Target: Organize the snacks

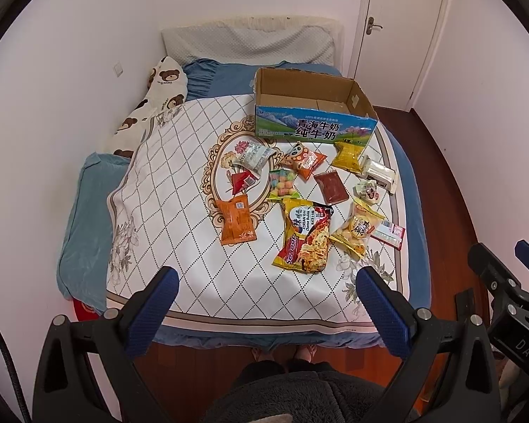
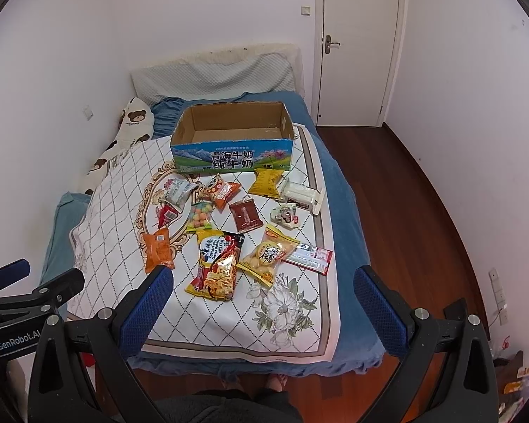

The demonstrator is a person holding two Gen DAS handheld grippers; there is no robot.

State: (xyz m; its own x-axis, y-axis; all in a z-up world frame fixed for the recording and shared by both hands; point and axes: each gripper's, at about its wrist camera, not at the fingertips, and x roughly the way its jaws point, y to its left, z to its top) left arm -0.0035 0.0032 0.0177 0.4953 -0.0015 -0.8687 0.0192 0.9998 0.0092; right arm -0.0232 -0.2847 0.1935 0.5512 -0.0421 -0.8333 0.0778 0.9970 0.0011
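Now, left gripper (image 1: 268,303): fingers apart, holding nothing.
Right gripper (image 2: 264,303): fingers apart, holding nothing.
Snack packets (image 1: 305,236): scattered mid-frame, below cardboard box (image 1: 314,127).

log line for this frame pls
phase: pre-grasp | left gripper: open, empty | right gripper: open, empty | snacks: loose on bed | carton: open, no snacks visible inside

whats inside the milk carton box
The milk carton box shows only bare cardboard floor and flaps; no snacks inside. Its front wall hides the nearest strip of floor.
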